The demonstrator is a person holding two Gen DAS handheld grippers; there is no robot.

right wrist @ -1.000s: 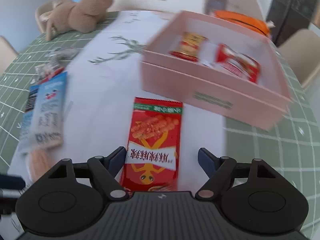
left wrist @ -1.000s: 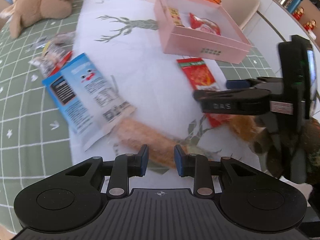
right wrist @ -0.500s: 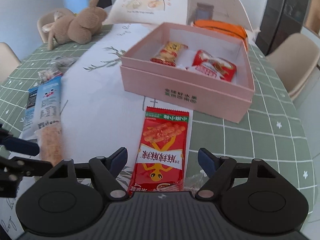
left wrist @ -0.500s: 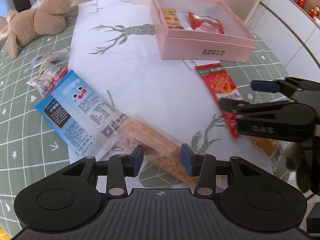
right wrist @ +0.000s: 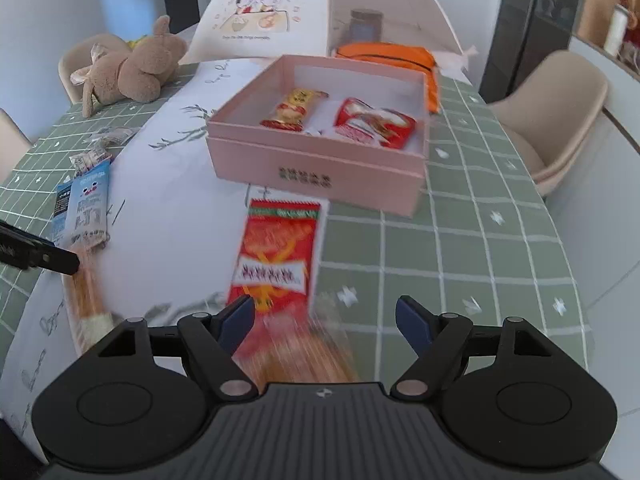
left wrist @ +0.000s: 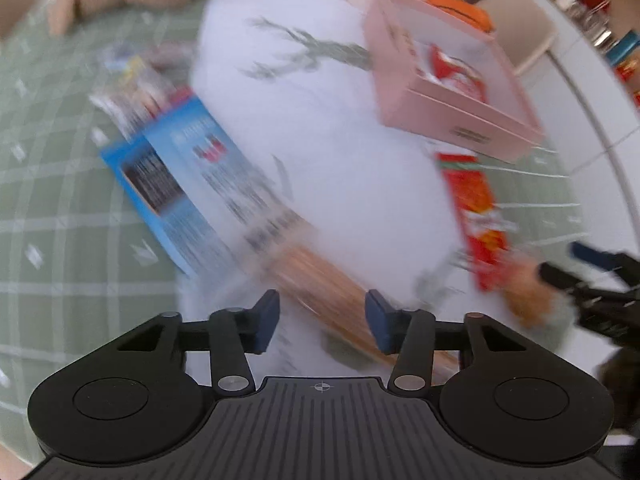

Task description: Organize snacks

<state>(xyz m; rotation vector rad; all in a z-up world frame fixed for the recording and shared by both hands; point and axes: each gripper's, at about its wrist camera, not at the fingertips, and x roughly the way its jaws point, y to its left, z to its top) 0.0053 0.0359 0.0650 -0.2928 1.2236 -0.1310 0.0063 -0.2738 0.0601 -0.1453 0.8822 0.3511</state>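
A pink box (right wrist: 316,168) holds a yellow snack (right wrist: 294,108) and a red-white packet (right wrist: 374,122); it also shows in the left wrist view (left wrist: 452,116). A red snack packet (right wrist: 278,252) lies on the table before it. My right gripper (right wrist: 324,320) is open, just above that packet's near end. A long blue-and-clear biscuit pack (left wrist: 224,200) lies to the left, its brown end between my open left gripper's (left wrist: 322,316) fingers. The left wrist view is blurred.
A plush rabbit (right wrist: 128,72) lies at the far left. Small clear packets (right wrist: 94,152) lie by the blue pack. An orange pouch (right wrist: 388,52) sits behind the box. Chairs stand around the table; its right edge (right wrist: 576,280) is close.
My left gripper has opened wider and swung over the biscuit pack. My right gripper has drawn back from the pink box, still open over the red packet.
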